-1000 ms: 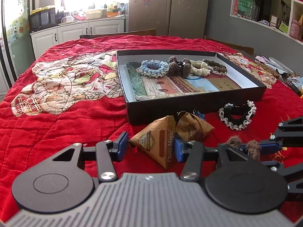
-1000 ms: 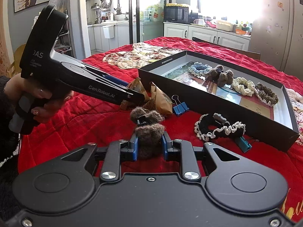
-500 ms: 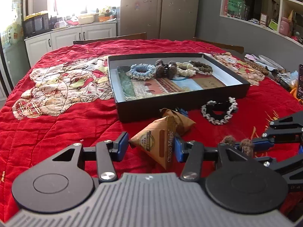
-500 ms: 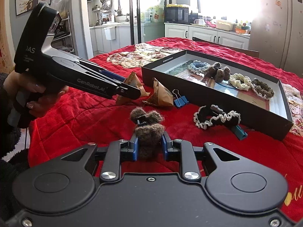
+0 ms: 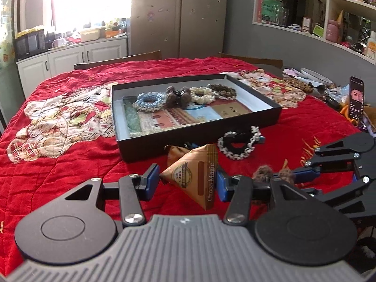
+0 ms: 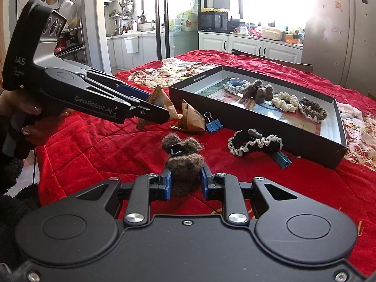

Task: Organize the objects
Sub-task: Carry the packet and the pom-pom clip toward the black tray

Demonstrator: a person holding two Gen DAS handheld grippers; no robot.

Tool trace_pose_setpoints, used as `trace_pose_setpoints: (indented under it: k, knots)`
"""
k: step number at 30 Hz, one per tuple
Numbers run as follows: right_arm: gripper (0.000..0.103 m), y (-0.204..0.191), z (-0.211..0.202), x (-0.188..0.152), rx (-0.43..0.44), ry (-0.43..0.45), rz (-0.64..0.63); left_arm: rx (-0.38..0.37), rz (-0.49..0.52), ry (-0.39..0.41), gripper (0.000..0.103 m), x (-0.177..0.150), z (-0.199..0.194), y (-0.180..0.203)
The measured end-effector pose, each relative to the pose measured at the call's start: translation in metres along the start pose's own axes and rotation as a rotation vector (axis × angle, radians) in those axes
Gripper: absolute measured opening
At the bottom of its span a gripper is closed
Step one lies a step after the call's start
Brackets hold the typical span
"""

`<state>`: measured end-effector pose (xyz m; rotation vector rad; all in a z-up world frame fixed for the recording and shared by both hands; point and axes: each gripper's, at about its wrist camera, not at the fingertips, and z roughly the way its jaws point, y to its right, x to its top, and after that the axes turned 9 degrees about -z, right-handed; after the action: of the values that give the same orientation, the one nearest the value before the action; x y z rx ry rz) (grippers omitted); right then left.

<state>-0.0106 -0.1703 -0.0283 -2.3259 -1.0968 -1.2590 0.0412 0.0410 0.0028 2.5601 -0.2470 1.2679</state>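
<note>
A phone [image 5: 356, 100] stands upright at the red cloth's [image 5: 70, 169] far edge, a microwave [image 6: 213, 22] sits on the white cabinets [image 6: 249, 45], and shelves [image 5: 329, 11] are crowded with clutter.

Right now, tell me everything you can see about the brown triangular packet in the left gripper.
The packet is a tan, pyramid-shaped pouch, paper or foil by its look, with a round emblem and "Choco Magic" printed along one edge. The left gripper pinches it between blue pads, lifted off the red cloth, one point hanging down. A second, similar packet lies behind it.
</note>
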Motion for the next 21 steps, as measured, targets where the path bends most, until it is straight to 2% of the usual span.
trace_pose_setpoints:
  k: [21]
  knots:
    - [0.023, 0.011, -0.032, 0.005, -0.058, 0.041, 0.005, -0.054, 0.043, 0.043, 0.053, 0.011, -0.012, 0.025]
